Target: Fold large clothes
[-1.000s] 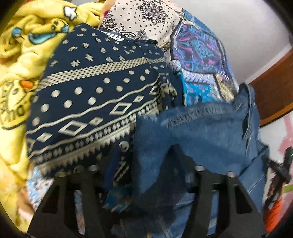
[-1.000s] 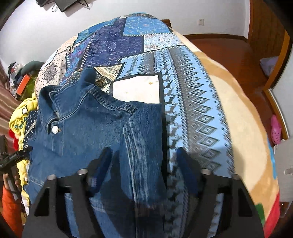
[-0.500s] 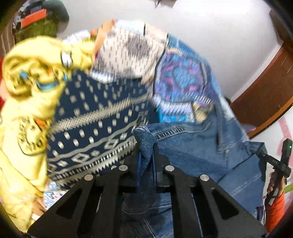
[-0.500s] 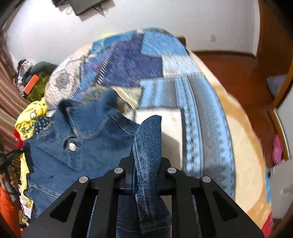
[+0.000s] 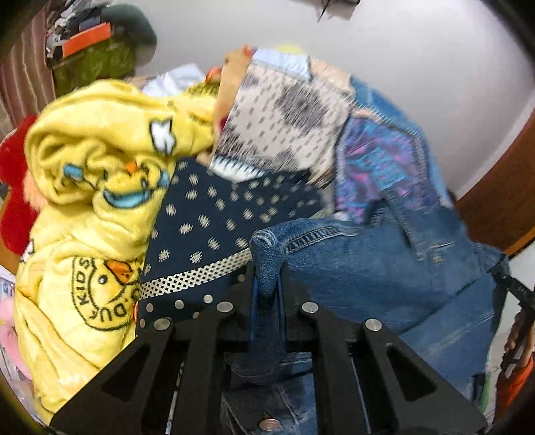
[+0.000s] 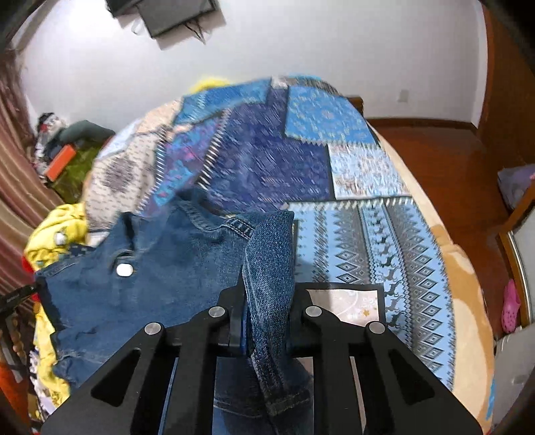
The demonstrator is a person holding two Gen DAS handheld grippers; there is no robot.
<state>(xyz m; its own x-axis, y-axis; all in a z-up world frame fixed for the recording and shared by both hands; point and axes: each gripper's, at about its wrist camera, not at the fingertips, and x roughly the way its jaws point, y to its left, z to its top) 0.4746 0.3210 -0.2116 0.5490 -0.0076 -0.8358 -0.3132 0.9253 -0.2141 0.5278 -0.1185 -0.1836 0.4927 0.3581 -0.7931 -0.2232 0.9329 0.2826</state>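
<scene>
My left gripper (image 5: 267,284) has its jaws pressed nearly together, pinching a bunched fold of the denim jacket (image 5: 384,267); the cloth rises in a narrow ridge between them and hangs down behind the linkage. My right gripper (image 6: 267,301) is in the same state, jaws drawn in tight on a doubled-over strip of the same denim jacket (image 6: 150,284), which I take to be a sleeve, though the blur makes that uncertain. That strip stands up above the jaws and drapes below them, its stitched hem dangling.

I count one jacket, held at two places. The rest of it lies spread on the bed, toward the bed's left side as the right camera sees it, with one metal button (image 6: 123,268) showing near the collar. A second button (image 5: 269,424) shows low in the left view.

The bed carries one patchwork quilt (image 6: 351,234) in blue, purple and cream panels, with a tan blanket (image 6: 468,301) along its right edge. Near the left edge I see one yellow fleece garment (image 5: 100,200) with a duck print, and one navy cloth (image 5: 217,234) with pale dots, touching the jacket. One dark screen (image 6: 177,13) hangs on the white wall, and one pink shoe (image 6: 511,309) sits on the wooden floor.
</scene>
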